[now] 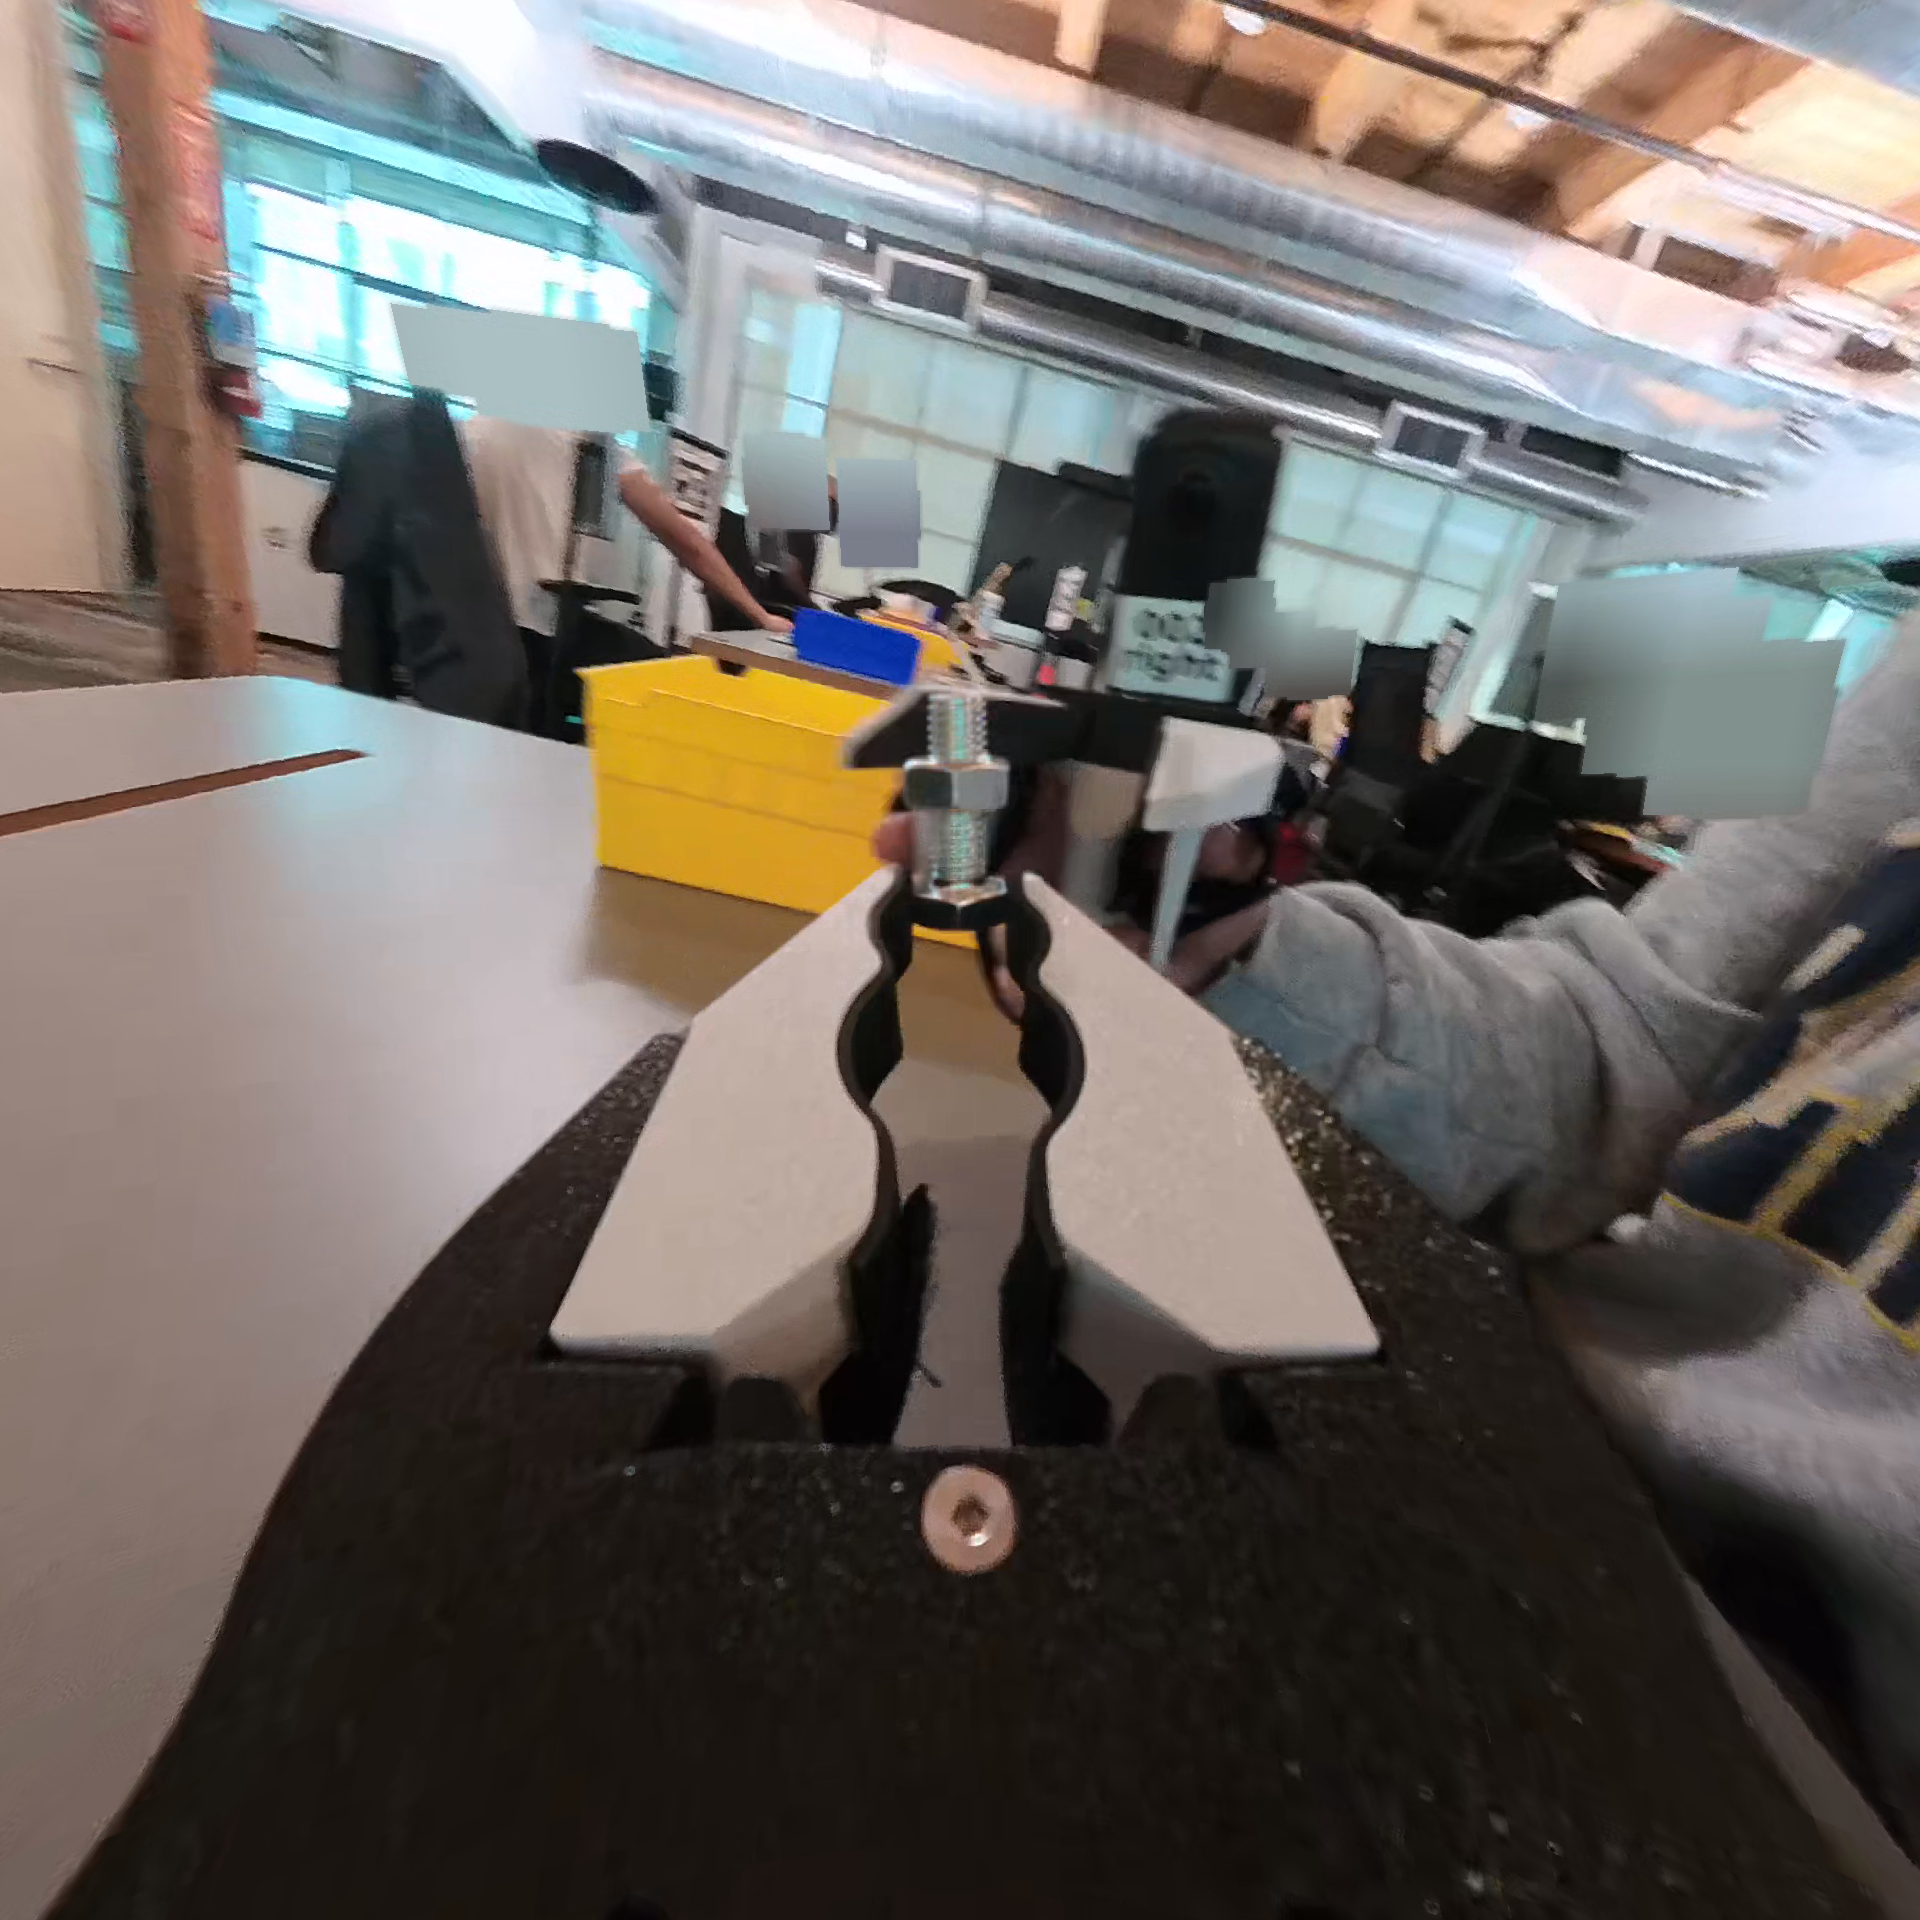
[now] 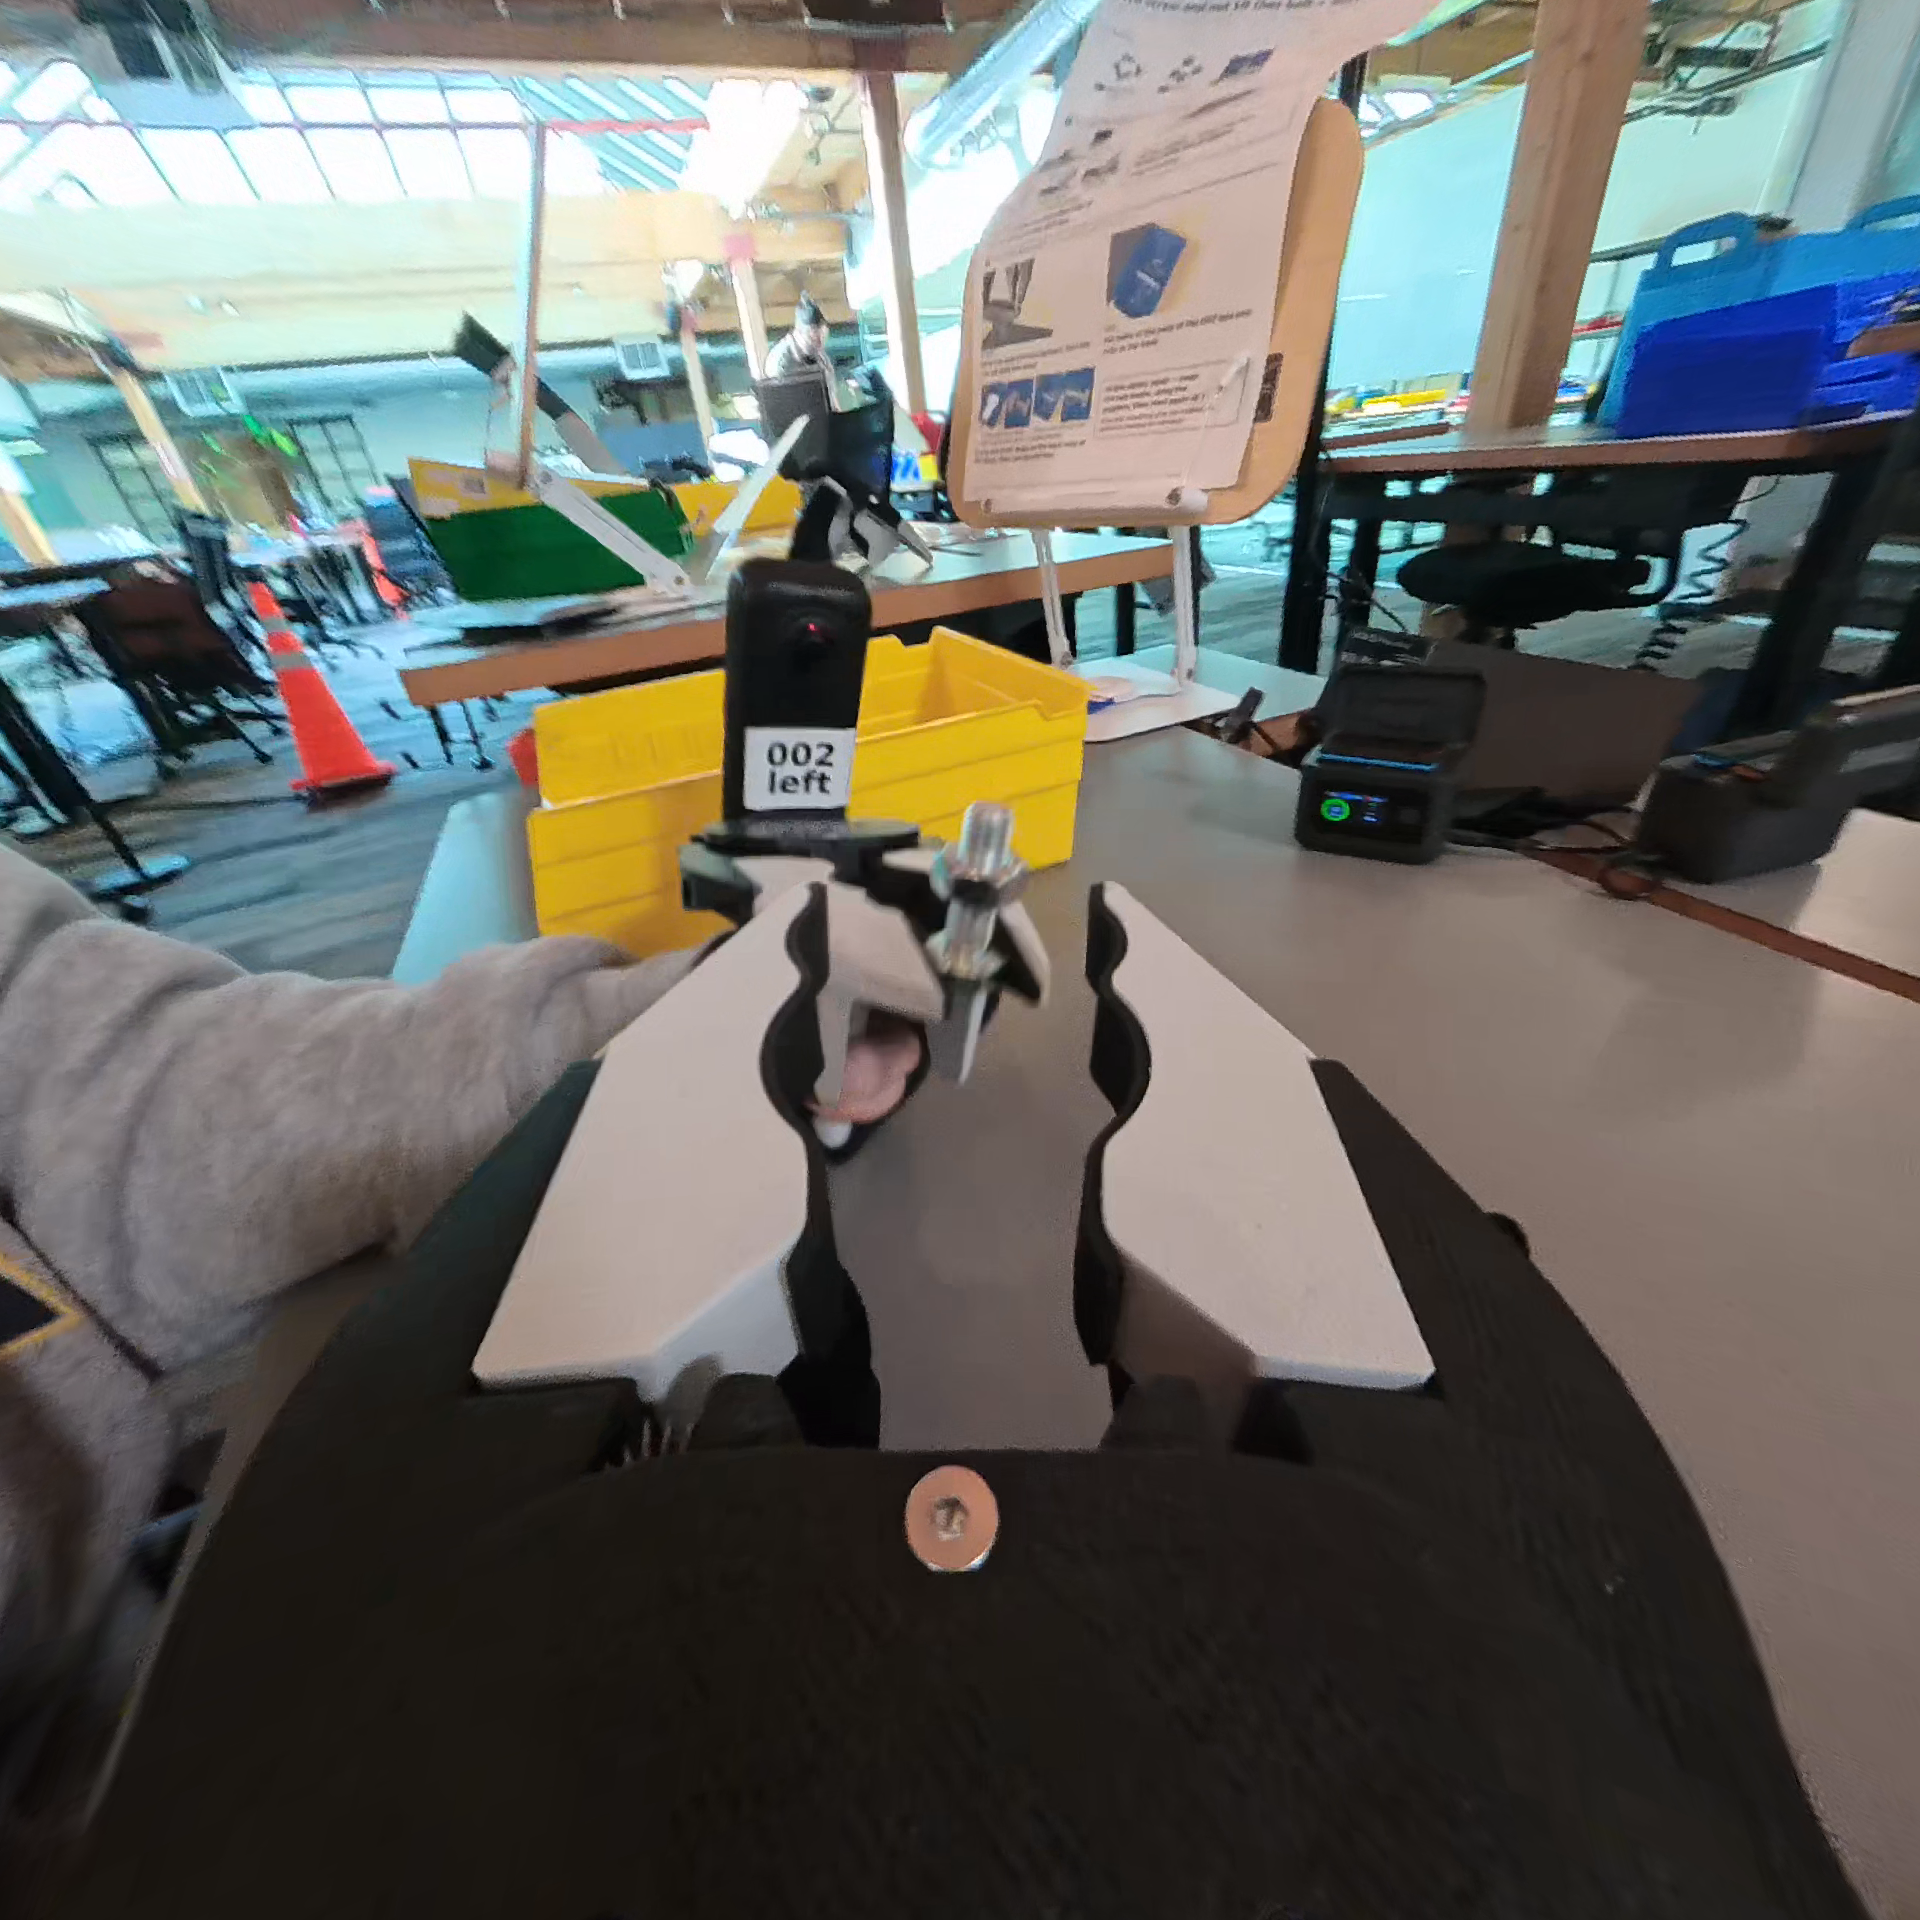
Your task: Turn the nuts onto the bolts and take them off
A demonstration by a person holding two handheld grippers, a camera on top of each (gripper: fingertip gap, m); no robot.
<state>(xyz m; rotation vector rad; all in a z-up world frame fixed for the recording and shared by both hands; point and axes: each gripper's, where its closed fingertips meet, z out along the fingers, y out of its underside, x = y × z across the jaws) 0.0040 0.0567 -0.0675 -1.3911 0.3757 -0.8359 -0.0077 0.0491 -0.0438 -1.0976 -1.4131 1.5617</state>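
L gripper (image 1: 956, 899) has its jaws clamped on the hex head of the bolt (image 1: 951, 831), shaft upright w/ the nut (image 1: 953, 781) threaded mid-shaft. R gripper (image 2: 961, 914) jaws stand apart, holding nothing (bolt sits just beyond its tips). Farther back, yellow bins (image 2: 977, 717) on the grey table (image 2: 1455, 1039).

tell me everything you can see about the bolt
The bolt is bright silvery metal, threaded along its whole visible shaft, with a hex head. The left gripper is shut on that head, holding the bolt roughly upright above the grey table. A hex nut sits about halfway up the threads. From the right wrist view the bolt leans slightly; the right gripper is open near it, not touching.
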